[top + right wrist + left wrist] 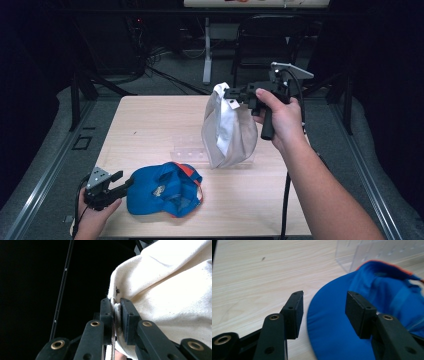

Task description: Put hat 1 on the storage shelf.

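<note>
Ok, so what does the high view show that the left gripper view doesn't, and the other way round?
High view alone: the right claw shut on the top edge of a hanging cream canvas bag, lifted above the light wooden table, plus the person's right hand and forearm. Left gripper view alone: a close look at the left claw, its jaws open either side of the brim's edge without touching it. Both share: the blue fabric cap with orange trim, the clear plastic stand behind it, and the tabletop.
</note>
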{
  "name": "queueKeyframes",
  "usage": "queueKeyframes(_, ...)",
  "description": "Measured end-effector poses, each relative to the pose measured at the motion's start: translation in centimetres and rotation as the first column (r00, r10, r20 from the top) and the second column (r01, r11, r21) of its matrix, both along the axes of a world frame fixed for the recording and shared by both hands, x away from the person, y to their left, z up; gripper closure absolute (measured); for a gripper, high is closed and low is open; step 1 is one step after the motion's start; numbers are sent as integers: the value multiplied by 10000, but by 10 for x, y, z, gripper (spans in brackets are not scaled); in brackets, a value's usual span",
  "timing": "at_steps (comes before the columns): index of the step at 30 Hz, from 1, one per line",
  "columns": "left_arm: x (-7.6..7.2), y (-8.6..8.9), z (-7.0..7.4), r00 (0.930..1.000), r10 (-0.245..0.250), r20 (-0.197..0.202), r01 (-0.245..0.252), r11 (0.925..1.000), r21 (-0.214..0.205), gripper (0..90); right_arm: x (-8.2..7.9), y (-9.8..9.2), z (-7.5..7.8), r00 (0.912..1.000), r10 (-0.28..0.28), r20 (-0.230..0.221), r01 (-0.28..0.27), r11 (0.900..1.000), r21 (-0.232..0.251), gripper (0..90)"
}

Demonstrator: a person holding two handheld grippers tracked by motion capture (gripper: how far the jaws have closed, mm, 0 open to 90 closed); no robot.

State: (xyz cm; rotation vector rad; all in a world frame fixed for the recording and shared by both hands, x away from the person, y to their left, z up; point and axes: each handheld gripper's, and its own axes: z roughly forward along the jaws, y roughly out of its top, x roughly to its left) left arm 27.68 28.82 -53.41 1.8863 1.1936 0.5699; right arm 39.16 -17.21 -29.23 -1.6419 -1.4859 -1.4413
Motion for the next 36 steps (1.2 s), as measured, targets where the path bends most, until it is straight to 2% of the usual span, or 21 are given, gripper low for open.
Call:
queueKeyframes(1, 0, 0, 0, 10000, 0, 0, 0, 10000, 0, 493, 0, 0, 0, 10000, 0, 0, 0, 10000, 0, 812)
queueKeyframes(2, 0, -3, 2, 9998, -77, 186, 77, 10000, 17, 493, 5, 5, 2, 10000, 8, -2, -8, 10000, 0, 812)
queueKeyframes(5, 0, -20, 17, 9975, -468, 534, 466, 9989, 58, 499, 11, 13, 3, 10000, 2, -31, -2, 10000, 13, 812)
queueKeyframes(7, 0, -25, 21, 9964, -622, 573, 619, 9981, 71, 502, 13, 15, 4, 10000, 6, -33, -6, 10000, 18, 812)
queueKeyframes(8, 1, -36, 30, 9931, -902, 743, 891, 9958, 188, 506, 17, 19, 5, 10000, -42, -29, 42, 10000, 5, 812)
queueKeyframes(12, 10, -59, 47, 9851, -1408, 992, 1383, 9899, 317, 519, 23, 27, 5, 9998, -194, -43, 195, 9998, 35, 812)
queueKeyframes(13, 10, -59, 47, 9851, -1408, 992, 1383, 9899, 317, 519, 25, 28, 6, 9997, -225, -75, 225, 9997, 13, 812)
queueKeyframes(15, 17, -77, 57, 9777, -1767, 1138, 1724, 9839, 468, 519, 28, 31, 5, 9995, -307, -72, 308, 9995, 15, 812)
queueKeyframes(19, 24, -105, 63, 9618, -2382, 1348, 2334, 9711, 508, 465, 34, 37, 4, 9990, -426, -134, 425, 9991, -79, 812)
queueKeyframes(21, 27, -119, 65, 9573, -2614, 1233, 2569, 9651, 514, 448, 37, 39, 3, 9986, -491, -177, 489, 9987, -120, 812)
queueKeyframes(23, 30, -134, 67, 9524, -2755, 1306, 2694, 9610, 623, 440, 40, 41, 2, 9981, -580, -191, 579, 9983, -51, 812)
queueKeyframes(26, 33, -154, 70, 9420, -3022, 1458, 2916, 9523, 893, 439, 43, 45, 0, 9976, -662, -216, 662, 9978, -4, 811)
queueKeyframes(28, 35, -167, 71, 9329, -3288, 1472, 3158, 9430, 1049, 439, 45, 47, 0, 9973, -690, -245, 689, 9976, -41, 811)
queueKeyframes(30, 38, -179, 72, 9252, -3478, 1518, 3274, 9339, 1440, 439, 47, 49, -1, 9969, -741, -275, 740, 9972, -56, 811)
queueKeyframes(32, 42, -189, 73, 9279, -3411, 1509, 3138, 9326, 1784, 439, 48, 52, -2, 9969, -731, -300, 729, 9973, -60, 811)
queueKeyframes(33, 42, -189, 73, 9279, -3411, 1509, 3138, 9326, 1784, 442, 48, 52, -2, 9969, -731, -300, 729, 9973, -60, 811)
queueKeyframes(34, 44, -193, 72, 9359, -3164, 1552, 2840, 9379, 1994, 442, 49, 53, -2, 9970, -715, -303, 714, 9974, -45, 811)
queueKeyframes(36, 49, -196, 68, 9479, -2836, 1447, 2471, 9419, 2273, 456, 49, 56, -1, 9970, -723, -266, 721, 9974, -71, 811)
